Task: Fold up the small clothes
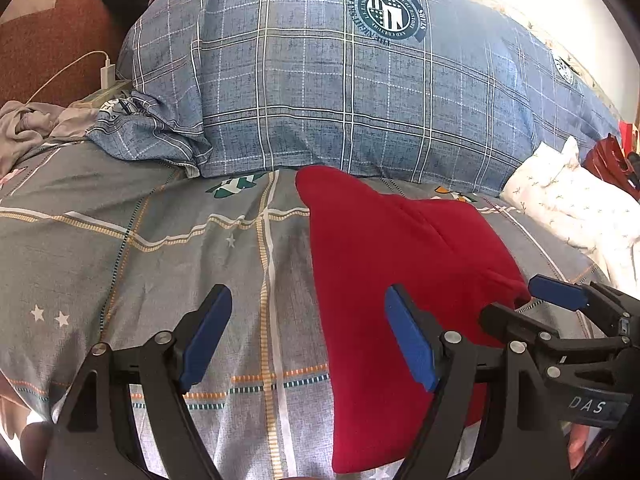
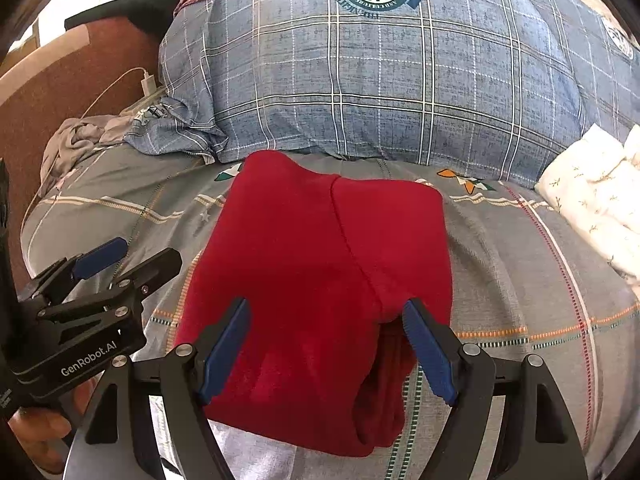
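Left gripper [image 1: 308,336]: jaws spread wide, nothing between them. Its blue pads [image 1: 208,336] stand over the bed sheet [image 1: 120,248], with the right-hand pad overlapping the left edge of the red garment [image 1: 384,264]. Whether that pad touches the cloth cannot be told from this angle.

Right gripper [image 2: 326,346]: jaws spread wide, no grip made. Its pads [image 2: 428,352] straddle the near end of the garment [image 2: 320,264]. The cloth lies below and between them. In the left wrist view the right gripper [image 1: 532,300] enters at 4 o'clock, at the garment's right edge. In the right wrist view the left gripper [image 2: 128,258] enters at 9 o'clock, just beside the garment's left edge.

Garment: folded, lying flat on the grey patterned sheet [image 2: 520,280] in the middle of the bed. A seam runs down its upper face. At its near right corner, stacked layers show at the open edge.

Surroundings, right wrist view:
- 12 o'clock: a blue plaid pillow [image 2: 380,80] with a round crest, its lower edge near the garment's far end.
- 3 o'clock: white printed fabric [image 2: 592,188], well apart from the garment.
- 10 o'clock: a crumpled grey cloth [image 2: 76,140]; above it a white charger [image 2: 148,80] with its cable, against a brown headboard [image 2: 80,80].
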Tool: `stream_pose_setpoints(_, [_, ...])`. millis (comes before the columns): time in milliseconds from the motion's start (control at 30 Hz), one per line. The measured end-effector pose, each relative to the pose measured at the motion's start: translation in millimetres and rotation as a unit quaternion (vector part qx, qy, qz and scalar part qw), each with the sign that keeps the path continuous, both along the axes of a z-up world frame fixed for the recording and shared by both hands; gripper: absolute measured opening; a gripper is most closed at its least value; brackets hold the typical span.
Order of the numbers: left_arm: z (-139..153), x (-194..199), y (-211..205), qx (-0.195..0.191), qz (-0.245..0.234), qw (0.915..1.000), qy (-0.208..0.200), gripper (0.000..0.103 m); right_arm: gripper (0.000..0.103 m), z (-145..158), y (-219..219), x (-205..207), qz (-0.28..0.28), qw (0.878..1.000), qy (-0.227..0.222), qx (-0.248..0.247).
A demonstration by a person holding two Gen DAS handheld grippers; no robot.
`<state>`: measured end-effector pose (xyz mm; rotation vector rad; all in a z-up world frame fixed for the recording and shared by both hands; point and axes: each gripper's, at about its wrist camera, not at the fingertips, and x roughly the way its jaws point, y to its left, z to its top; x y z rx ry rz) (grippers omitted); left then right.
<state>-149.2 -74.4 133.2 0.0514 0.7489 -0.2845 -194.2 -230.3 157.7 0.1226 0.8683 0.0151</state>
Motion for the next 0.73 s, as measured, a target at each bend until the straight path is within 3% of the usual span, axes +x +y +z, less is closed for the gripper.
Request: stream_pose_setpoints(733, [-8.1, 7.4, 5.1, -0.012, 0.002, 0.9998, 0.018, 0.079, 0.08, -8.2, -0.5, 6.7, -0.004, 1.0, 0.014, -0.004])
